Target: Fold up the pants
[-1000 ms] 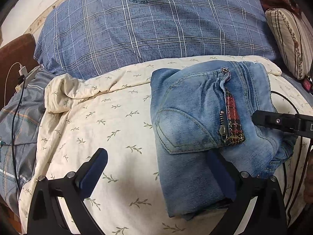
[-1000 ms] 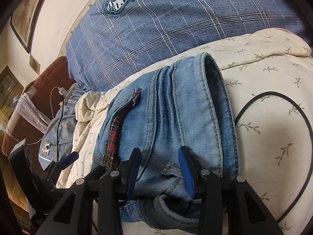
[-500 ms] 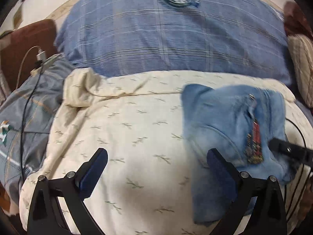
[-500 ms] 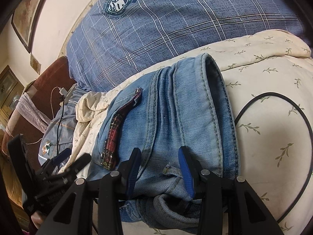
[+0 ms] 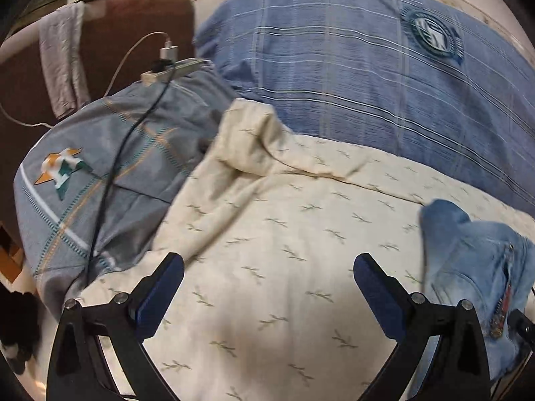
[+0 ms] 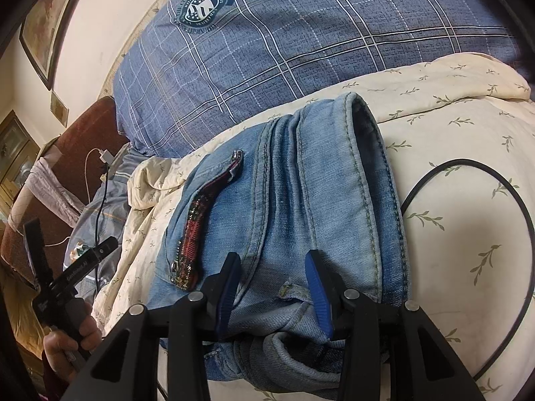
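Folded light-blue jeans [image 6: 301, 207] with a red plaid zipper strip lie on the cream leaf-print blanket [image 6: 468, 173]. My right gripper [image 6: 272, 287] rests at their near edge, jaws partly open around a bunch of denim, not clamped. In the left wrist view the jeans [image 5: 474, 260] sit at the far right. My left gripper [image 5: 267, 287] is wide open and empty over bare blanket [image 5: 267, 234], left of the jeans. It also shows in the right wrist view [image 6: 73, 267], held away at the left.
A blue plaid pillow [image 5: 367, 77] lies behind the blanket. A grey quilt [image 5: 100, 173] with a black cable and a power strip [image 5: 170, 68] is at the left. A brown chair [image 5: 110, 43] stands beyond. A black cable loop [image 6: 501, 234] lies right of the jeans.
My left gripper has swung left, away from the jeans, which slid to the right edge of its view. My right gripper has stayed at the jeans' near edge.
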Tool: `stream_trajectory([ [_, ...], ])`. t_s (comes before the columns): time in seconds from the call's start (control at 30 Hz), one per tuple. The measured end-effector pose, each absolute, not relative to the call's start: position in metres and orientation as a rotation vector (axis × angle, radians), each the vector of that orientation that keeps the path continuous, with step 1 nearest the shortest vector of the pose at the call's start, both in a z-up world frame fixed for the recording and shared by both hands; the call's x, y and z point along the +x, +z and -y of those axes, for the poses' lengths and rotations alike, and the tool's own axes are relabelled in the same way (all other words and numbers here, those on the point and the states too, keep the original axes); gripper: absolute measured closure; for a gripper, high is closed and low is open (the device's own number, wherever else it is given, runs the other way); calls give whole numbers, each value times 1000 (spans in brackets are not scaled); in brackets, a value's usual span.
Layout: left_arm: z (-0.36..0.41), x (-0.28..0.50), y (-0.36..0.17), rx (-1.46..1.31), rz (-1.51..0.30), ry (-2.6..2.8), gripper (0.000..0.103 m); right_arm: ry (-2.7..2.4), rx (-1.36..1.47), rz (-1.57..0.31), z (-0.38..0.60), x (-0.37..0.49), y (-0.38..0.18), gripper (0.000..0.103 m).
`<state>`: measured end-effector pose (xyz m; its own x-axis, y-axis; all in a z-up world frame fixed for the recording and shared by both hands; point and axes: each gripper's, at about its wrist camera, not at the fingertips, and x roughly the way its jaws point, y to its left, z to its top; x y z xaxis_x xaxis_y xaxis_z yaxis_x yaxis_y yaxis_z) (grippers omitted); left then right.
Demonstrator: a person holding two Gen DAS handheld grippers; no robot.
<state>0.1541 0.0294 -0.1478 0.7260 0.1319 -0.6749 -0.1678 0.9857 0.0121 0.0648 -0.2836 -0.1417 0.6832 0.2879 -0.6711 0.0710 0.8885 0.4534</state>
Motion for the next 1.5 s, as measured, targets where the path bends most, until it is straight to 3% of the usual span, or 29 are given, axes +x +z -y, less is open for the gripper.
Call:
stream_trajectory([
  [0.5, -57, 150, -143, -61, -714, 201, 1, 100, 402, -807, 268, 68, -139, 45],
  [1.5, -45, 152, -142, -62, -714, 160, 1, 104, 387, -806, 265, 66, -139, 44],
])
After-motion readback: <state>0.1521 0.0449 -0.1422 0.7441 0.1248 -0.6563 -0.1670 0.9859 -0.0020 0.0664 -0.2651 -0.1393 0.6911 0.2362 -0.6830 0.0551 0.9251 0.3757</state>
